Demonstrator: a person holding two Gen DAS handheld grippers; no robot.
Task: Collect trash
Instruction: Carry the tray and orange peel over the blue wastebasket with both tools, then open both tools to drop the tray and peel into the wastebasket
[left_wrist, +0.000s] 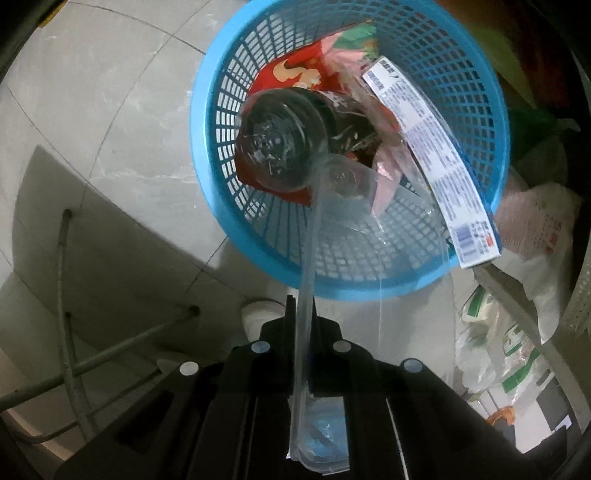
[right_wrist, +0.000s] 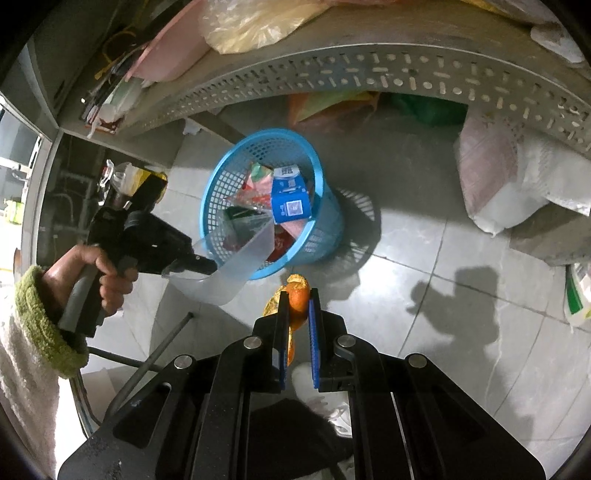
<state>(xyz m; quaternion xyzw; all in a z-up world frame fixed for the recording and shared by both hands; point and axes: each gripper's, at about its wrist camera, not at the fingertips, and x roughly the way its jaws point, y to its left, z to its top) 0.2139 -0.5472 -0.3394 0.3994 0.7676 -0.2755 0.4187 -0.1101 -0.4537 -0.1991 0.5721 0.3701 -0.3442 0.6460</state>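
Left tool (left_wrist: 303, 314) pinches a clear plastic sheet (left_wrist: 308, 295) over the blue basket's (left_wrist: 207, 155) near rim. Right tool (right_wrist: 297, 306) grips orange peel (right_wrist: 298, 295) above open floor (right_wrist: 424, 236). Box (left_wrist: 432, 155) print unreadable.

floor: grey tiles (right_wrist: 424, 236) | furniture: perforated metal shelf (right_wrist: 369, 70) | light: hard shadows

My basket (left_wrist: 236, 225) was bright blue, an open lattice of small slots. The box (left_wrist: 436, 162) in it was white and blue with dense print; the wrapper (left_wrist: 295, 74) red with pale lettering. The peel (right_wrist: 298, 295) I held was orange, the sheet (right_wrist: 236, 266) clear, the floor (right_wrist: 424, 266) grey-veined tile.
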